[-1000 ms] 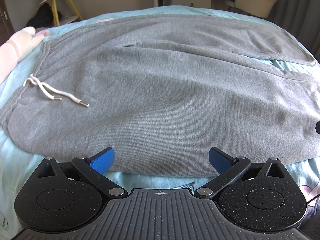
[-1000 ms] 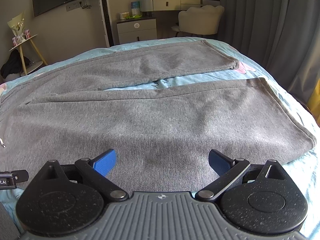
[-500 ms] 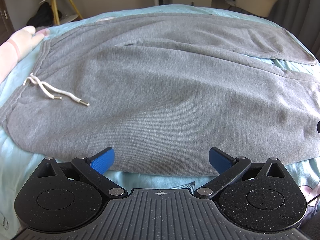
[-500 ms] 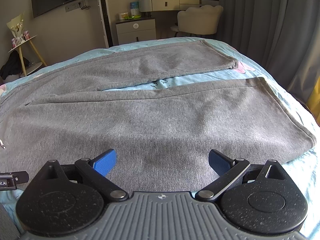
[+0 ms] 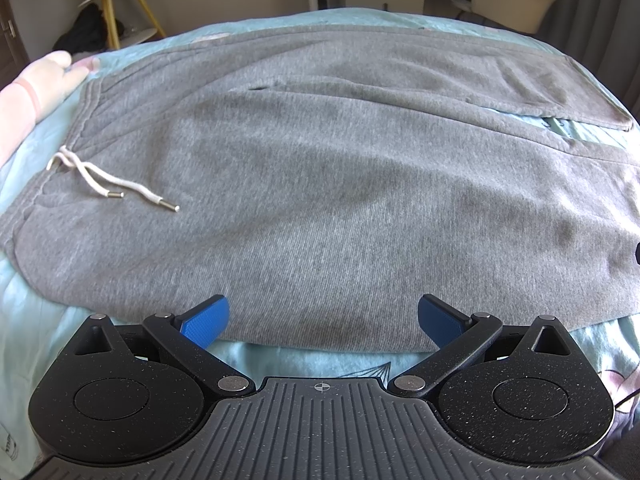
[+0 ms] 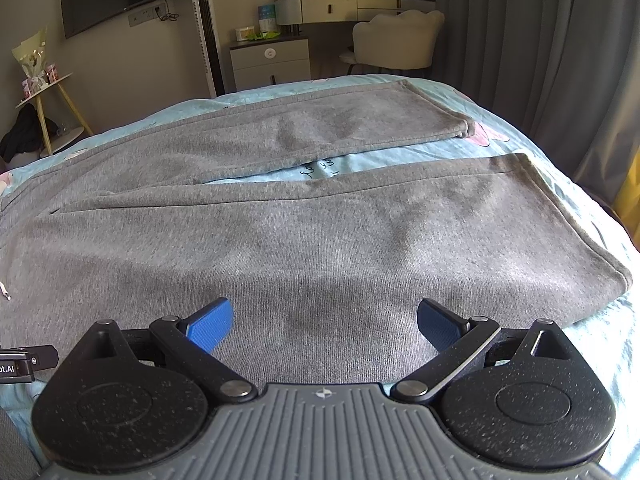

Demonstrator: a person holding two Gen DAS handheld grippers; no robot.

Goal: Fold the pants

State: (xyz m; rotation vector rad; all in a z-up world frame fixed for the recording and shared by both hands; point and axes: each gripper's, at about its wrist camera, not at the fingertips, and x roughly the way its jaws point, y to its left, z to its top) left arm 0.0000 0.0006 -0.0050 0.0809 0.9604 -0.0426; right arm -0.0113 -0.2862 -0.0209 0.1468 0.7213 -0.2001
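Grey sweatpants (image 5: 320,168) lie flat and spread on a light blue bed, waistband to the left with a white drawstring (image 5: 108,184), both legs running right. In the right wrist view the two legs (image 6: 320,232) lie apart, with a wedge of sheet between them. My left gripper (image 5: 322,320) is open and empty, just above the near edge of the pants by the hip. My right gripper (image 6: 324,320) is open and empty, over the near leg's lower edge.
The light blue bedsheet (image 6: 500,144) shows around the pants. A pink pillow or plush (image 5: 28,88) lies at the far left by the waistband. Beyond the bed are a white chair (image 6: 396,44), a nightstand (image 6: 272,60) and grey curtains (image 6: 540,60).
Almost nothing: both grippers stay open and hover at the near edge of the pants, with only a slight drift of the views.
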